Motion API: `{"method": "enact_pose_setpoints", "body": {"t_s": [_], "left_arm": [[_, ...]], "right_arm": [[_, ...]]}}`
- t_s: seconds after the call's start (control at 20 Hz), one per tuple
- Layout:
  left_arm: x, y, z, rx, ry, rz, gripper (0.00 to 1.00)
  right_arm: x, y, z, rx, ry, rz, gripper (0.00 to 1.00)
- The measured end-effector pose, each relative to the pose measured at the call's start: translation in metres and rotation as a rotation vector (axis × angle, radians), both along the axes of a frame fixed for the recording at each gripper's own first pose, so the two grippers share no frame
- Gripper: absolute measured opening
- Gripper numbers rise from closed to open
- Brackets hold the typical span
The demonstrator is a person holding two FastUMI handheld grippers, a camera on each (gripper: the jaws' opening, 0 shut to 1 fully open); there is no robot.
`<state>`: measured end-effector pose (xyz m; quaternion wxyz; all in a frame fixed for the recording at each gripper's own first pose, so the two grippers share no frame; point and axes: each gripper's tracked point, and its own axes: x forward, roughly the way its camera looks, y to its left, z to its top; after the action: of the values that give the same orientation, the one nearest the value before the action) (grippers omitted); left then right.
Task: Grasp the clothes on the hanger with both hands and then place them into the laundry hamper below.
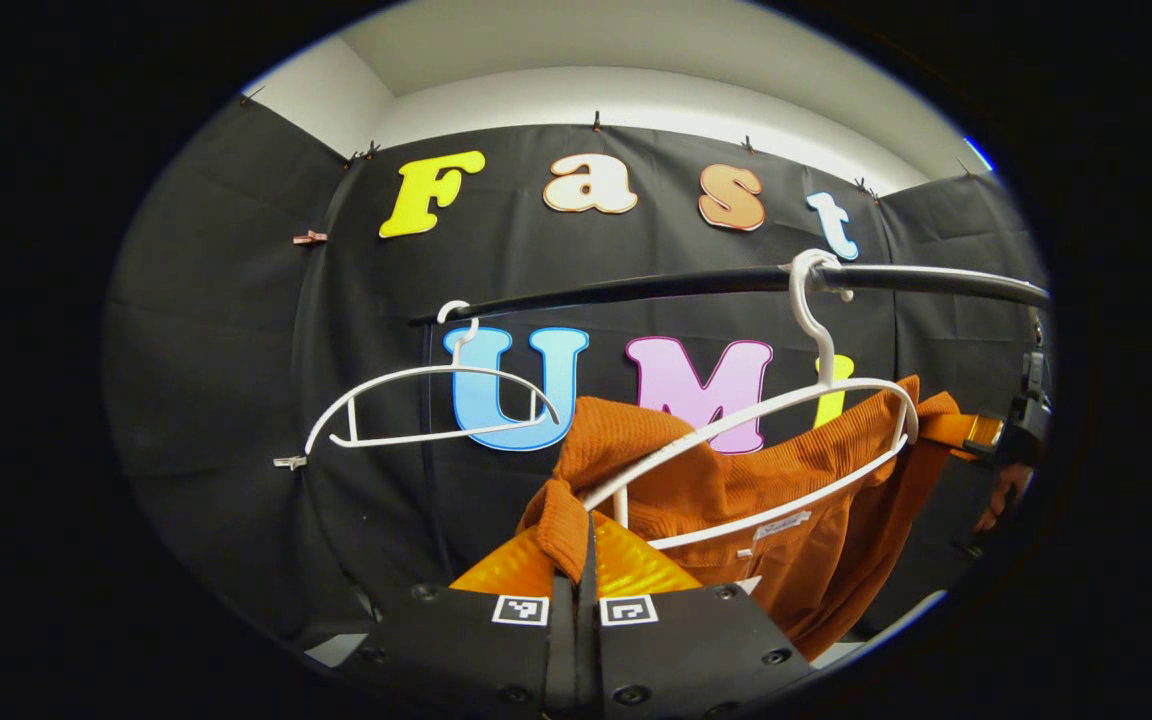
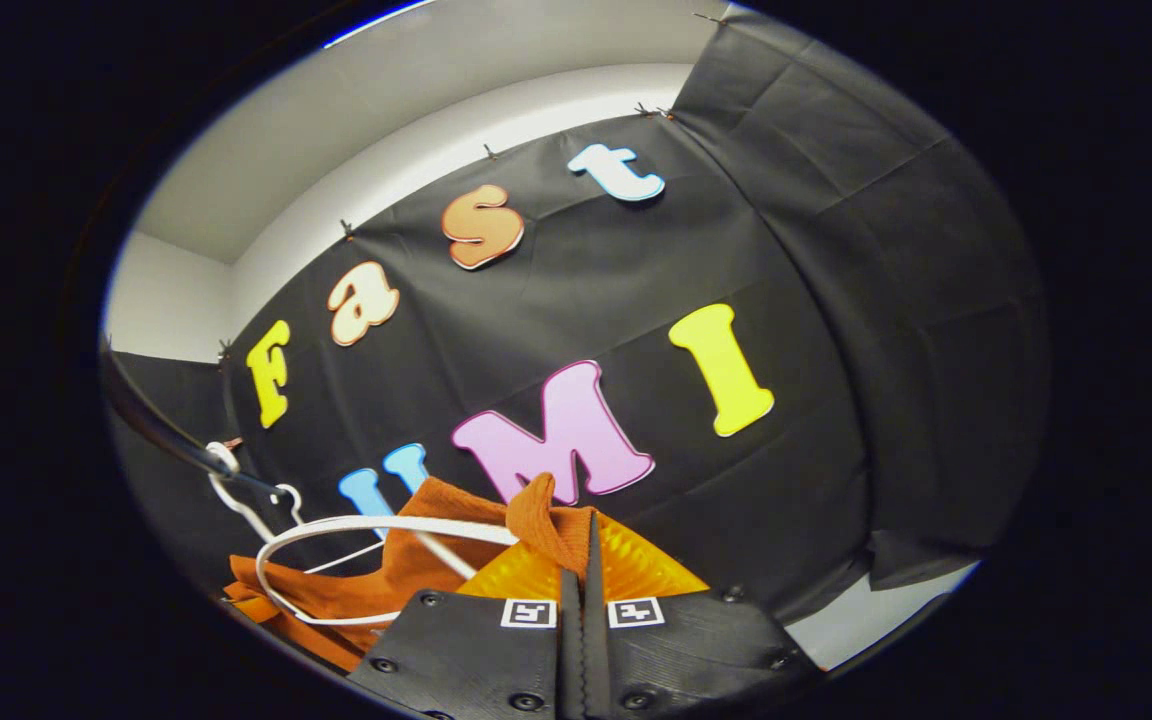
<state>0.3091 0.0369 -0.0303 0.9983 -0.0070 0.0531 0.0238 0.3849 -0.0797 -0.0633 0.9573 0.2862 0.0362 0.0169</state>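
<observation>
In the left gripper view the left gripper (image 1: 586, 545) points up and forward at the rail (image 1: 736, 280), its fingers clamped on a fold of the orange garment (image 1: 736, 480) at the garment's left shoulder. The garment hangs on a white hanger (image 1: 766, 440) hooked near the rail's right end, and the cloth bunches up over the hanger's left arm toward the fingers. A second white hanger (image 1: 436, 400), bare, hangs near the rail's left end. At the right edge of this view the right gripper (image 1: 1021, 425) shows, with part of a hand (image 1: 1001, 500) below it, at the garment's other shoulder; its fingers cannot be made out here.

The right gripper view is tilted. The right gripper (image 2: 581, 545) has its fingers pressed together on a pinch of the garment (image 2: 406, 570), which rises in a small peak between them. The hanger (image 2: 356, 530) curves off to the left under the rail (image 2: 156, 420), with the garment draped beneath it.
</observation>
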Motion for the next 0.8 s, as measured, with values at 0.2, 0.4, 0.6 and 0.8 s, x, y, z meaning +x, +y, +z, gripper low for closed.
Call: {"method": "enact_pose_setpoints", "body": {"t_s": [0.2, 0.4, 0.6, 0.8], "left_arm": [[0.000, 0.000, -0.011, -0.005, 0.031, -0.016, 0.04], [-0.003, 0.014, -0.032, -0.017, 0.067, 0.022, 0.04], [-0.012, 0.053, -0.066, -0.015, 0.123, 0.088, 0.05], [-0.029, 0.067, -0.099, 0.003, 0.170, 0.101, 0.05]], "right_arm": [[-0.001, -0.006, -0.042, 0.047, 0.078, -0.019, 0.05], [-0.025, 0.038, -0.074, 0.068, 0.135, 0.090, 0.04], [-0.053, 0.088, -0.090, 0.105, 0.176, 0.216, 0.04], [-0.082, 0.129, -0.096, 0.093, 0.197, 0.313, 0.04]]}}
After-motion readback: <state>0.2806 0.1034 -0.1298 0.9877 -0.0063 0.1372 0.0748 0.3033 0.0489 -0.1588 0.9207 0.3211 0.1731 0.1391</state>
